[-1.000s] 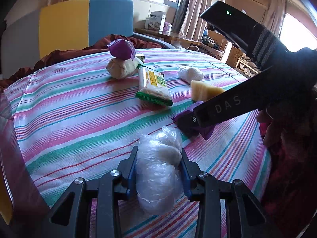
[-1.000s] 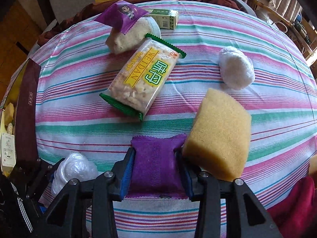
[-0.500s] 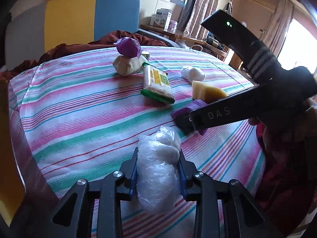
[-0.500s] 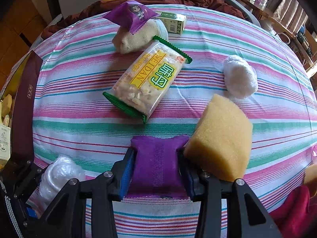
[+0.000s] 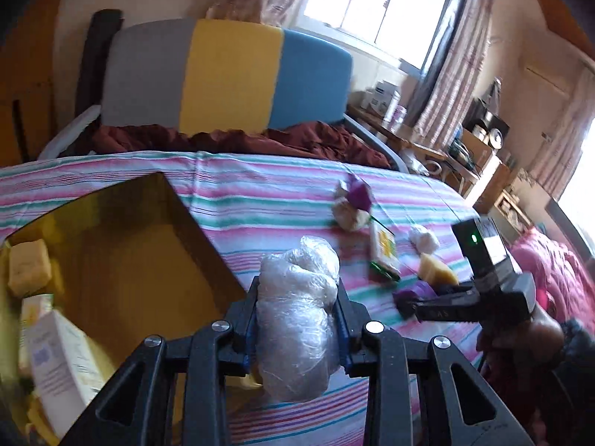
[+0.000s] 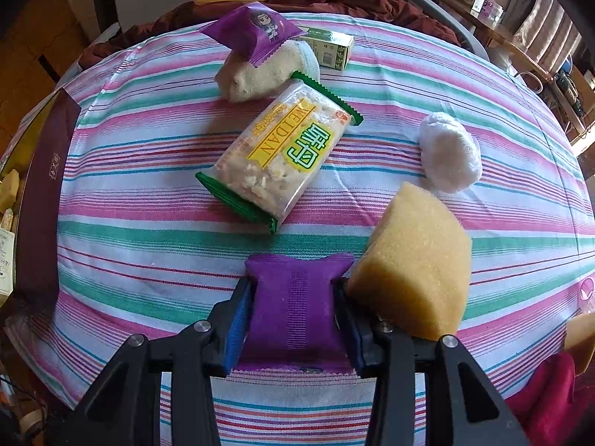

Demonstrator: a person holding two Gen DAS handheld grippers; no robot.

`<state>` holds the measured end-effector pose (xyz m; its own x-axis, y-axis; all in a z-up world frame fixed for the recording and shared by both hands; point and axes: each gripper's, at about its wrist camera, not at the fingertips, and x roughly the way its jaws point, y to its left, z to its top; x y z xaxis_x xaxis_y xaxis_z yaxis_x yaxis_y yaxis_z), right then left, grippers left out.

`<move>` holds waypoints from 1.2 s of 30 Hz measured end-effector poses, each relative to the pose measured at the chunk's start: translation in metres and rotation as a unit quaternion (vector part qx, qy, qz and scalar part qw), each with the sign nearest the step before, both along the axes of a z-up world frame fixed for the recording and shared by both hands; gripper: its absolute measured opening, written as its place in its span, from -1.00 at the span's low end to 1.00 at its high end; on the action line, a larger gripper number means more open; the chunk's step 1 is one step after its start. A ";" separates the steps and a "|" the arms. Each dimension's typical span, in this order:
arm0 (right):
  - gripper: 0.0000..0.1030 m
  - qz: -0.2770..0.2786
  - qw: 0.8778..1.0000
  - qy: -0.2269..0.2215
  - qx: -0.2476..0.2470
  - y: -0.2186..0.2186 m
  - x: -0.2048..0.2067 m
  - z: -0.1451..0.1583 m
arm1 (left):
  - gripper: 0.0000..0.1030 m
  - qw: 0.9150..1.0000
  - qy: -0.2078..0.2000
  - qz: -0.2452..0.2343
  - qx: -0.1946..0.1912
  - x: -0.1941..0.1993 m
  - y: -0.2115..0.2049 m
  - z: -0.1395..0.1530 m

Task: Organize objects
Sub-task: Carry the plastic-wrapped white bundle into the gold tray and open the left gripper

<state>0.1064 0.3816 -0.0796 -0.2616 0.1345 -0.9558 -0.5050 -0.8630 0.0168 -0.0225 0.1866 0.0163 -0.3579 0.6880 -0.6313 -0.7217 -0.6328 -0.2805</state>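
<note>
My left gripper [image 5: 297, 319] was clamped on a clear plastic-wrapped bundle [image 5: 295, 319], both pads pressed into its sides so that the crinkled film bulged above and below them. I carried it clear of the striped cloth [image 5: 260, 186], near the corner of the open yellow-lined box [image 5: 122, 267] at the cloth's left edge; I judged that box to be the place for collecting things, since a yellow sponge block [image 5: 29, 273] and a pale carton [image 5: 63, 364] already lay inside it. The bundle looked soft and whitish, a lump of wadded film with no fixed shape, so a firm squeeze seemed the only way to keep it from slipping.

My right gripper [image 6: 293, 316] pointed steeply down near the cloth's near edge, closed on a purple sachet [image 6: 293, 301], its blue pads pinching the packet so the sides drew in at the waist. Whether the sachet was lifted or resting on the cloth I could not tell. A yellow sponge wedge [image 6: 412, 260] touched the right finger from outside.

The rest waited farther in: a cracker pack [image 6: 282, 156] with green ends at the middle, a white wrapped ball [image 6: 448, 152] towards the right edge, and near the far edge a beige lump [image 6: 260, 74] with a second purple packet [image 6: 253, 31] lying on it, beside a small green box [image 6: 327, 48].
</note>
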 end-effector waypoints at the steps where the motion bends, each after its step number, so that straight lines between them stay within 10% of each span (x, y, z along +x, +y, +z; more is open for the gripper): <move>1: -0.14 0.000 1.000 0.000 0.001 0.000 0.001 0.000 | -0.35 1.000 -0.001 0.022 0.006 -0.014 -0.014 0.006; 9: -0.14 0.006 1.000 -0.002 0.006 -0.004 -0.001 -0.001 | -0.34 0.984 -0.051 0.172 -0.013 -0.118 -0.118 0.000; 23: -0.14 0.010 1.000 -0.001 0.007 -0.005 0.001 -0.001 | -0.26 0.959 -0.162 0.215 -0.087 -0.178 -0.119 -0.078; 27: -0.14 0.014 1.000 -0.001 0.012 -0.006 0.000 -0.001 | 0.18 0.958 -0.156 0.222 -0.098 -0.171 -0.123 -0.077; 36: -0.15 0.014 1.000 -0.002 0.016 -0.010 -0.001 -0.001 | 0.21 0.958 -0.069 0.268 -0.078 -0.127 -0.145 -0.049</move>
<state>0.1053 0.3712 -0.0802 -0.2627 0.1584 -0.9518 -0.4804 -0.8770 -0.0134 -0.1499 0.0413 -0.0330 -0.5393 0.3229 -0.7778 -0.2447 -0.9438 -0.2222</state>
